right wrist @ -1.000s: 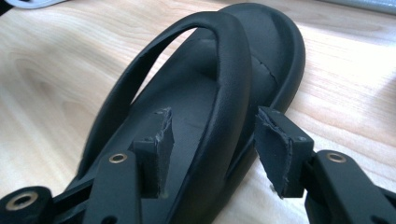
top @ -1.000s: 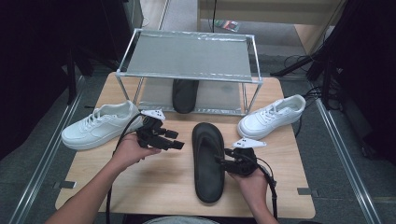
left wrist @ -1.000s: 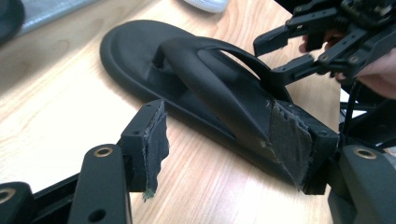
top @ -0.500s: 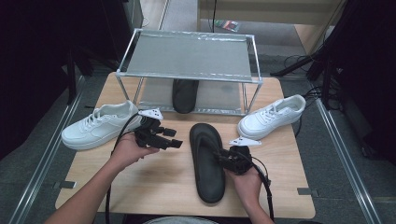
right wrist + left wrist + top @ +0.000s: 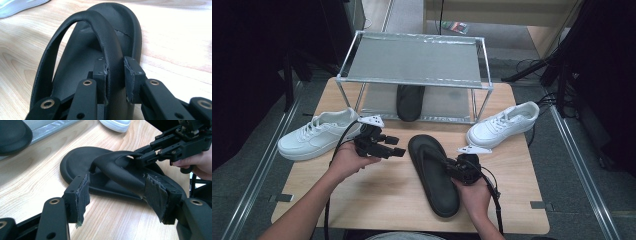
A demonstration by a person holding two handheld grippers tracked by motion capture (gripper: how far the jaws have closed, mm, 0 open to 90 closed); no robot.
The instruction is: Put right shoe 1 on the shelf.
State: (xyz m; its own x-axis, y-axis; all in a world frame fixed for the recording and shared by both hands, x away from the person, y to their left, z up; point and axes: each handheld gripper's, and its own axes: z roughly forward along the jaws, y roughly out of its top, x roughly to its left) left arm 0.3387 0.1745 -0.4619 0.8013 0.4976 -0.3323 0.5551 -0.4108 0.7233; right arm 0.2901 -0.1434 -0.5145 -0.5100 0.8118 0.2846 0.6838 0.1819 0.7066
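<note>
Our right gripper (image 5: pixel 115 75) has just been closing; its fingers (image 5: pixel 130 72) pinch the flip-flop's (image 5: pixel 432 172) strap on the table (image 5: pixel 377 200). Left gripper (image 5: pixel 391 146) gapes empty. Confirm a centred grip before lifting.

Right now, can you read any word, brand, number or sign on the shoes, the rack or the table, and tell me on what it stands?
No readable text.
Black flip-flop: bare strap and sole in both gripper views.
White sneakers: no visible logo.
Metal rack, wooden table: unmarked.
Coloured item on the floor behind the rack: too blurred to read.
</note>
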